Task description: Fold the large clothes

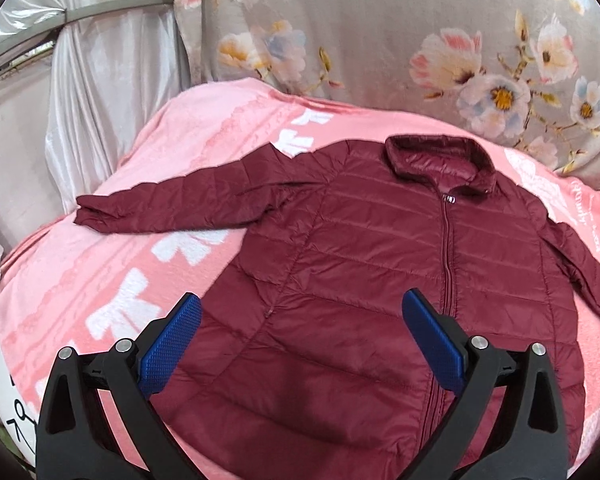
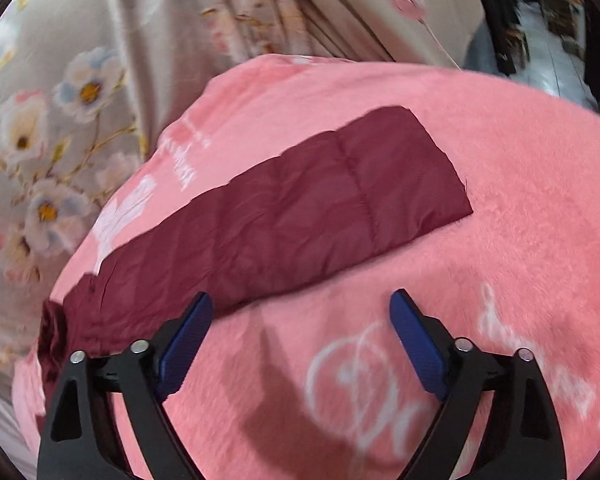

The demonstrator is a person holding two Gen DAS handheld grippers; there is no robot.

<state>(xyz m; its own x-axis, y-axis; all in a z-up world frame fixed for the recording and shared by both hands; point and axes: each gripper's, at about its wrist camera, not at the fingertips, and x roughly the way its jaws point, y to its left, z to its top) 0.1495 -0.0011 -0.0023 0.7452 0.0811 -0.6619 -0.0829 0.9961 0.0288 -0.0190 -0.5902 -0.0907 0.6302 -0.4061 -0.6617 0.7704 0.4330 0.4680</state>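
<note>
Soft, even light fills both pictures. The left view is sharp. The right view is blurry, with a dark shadow near. Edges bend round and go black.

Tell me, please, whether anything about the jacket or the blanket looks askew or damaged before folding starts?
Nothing looks damaged. The maroon puffer jacket lies flat and zipped on the pink blanket. Only its sleeve cuff on the left of the left wrist view looks slightly bunched, while the other sleeve lies straight.
</note>
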